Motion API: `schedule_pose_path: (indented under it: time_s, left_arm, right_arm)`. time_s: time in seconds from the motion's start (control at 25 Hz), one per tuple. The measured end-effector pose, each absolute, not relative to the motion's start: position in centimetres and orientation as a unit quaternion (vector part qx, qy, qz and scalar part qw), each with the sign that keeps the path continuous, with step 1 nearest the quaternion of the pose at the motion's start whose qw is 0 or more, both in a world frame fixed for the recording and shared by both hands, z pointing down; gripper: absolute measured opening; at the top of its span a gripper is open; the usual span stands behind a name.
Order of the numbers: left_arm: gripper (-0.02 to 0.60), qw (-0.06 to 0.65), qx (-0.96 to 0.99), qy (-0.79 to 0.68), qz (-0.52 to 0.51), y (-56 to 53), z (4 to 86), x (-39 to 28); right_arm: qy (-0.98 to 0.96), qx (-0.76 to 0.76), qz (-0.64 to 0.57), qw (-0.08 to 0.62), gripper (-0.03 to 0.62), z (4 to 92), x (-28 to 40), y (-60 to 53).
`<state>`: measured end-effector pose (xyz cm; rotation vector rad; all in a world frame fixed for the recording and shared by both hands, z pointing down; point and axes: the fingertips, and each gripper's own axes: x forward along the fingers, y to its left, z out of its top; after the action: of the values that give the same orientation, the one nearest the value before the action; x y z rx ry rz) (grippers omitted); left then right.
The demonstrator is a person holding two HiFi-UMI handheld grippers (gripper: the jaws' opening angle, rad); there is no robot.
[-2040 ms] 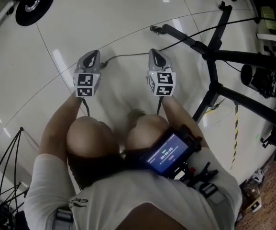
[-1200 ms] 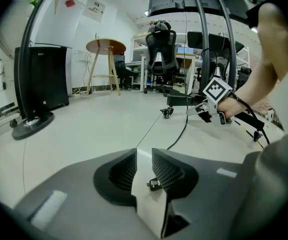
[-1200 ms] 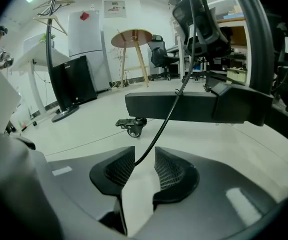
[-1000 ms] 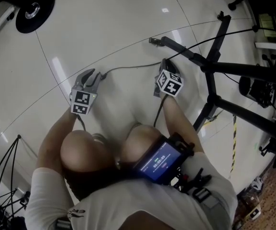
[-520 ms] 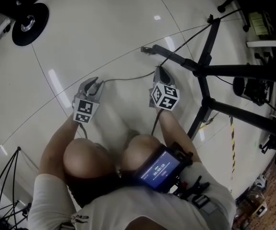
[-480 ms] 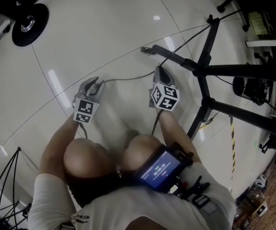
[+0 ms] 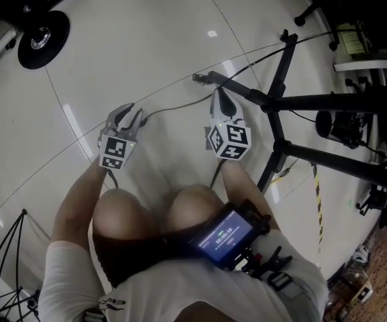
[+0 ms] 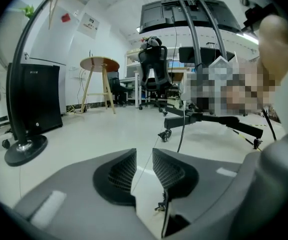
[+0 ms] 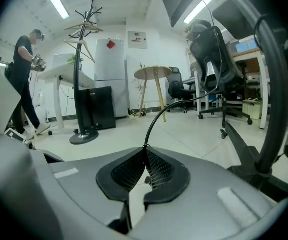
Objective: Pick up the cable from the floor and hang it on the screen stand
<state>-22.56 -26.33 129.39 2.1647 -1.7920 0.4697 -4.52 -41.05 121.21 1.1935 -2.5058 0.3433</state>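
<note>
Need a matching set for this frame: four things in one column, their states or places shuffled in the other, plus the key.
Things
1. left gripper
2. right gripper
3. screen stand
4. round black base

States or places
A. on the floor, top left of the head view
B. jaws shut on the cable
C. jaws apart
D. black legs spread over the floor, right side of the head view

Pairs: 1-C, 2-B, 3-D, 4-A
</note>
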Motion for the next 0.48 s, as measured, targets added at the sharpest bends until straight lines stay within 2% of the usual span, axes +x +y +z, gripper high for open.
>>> schedule_pose_path:
  time_s: [0.2, 0.48]
  left_arm:
    - [0.101, 0.131, 0.734, -0.651, 0.143, -27.6, 123.8, -25.3]
    - [0.089, 0.122, 0.72, -0.673, 0.122, -27.8, 111.6, -26.2]
  right_arm:
    - [-0.891, 0.413, 0.102, 0.16, 0.029, 115.0, -5.7, -41.5]
    - [-0.897, 0.4, 0.083, 0.169, 0.029, 103.6, -6.7, -41.1]
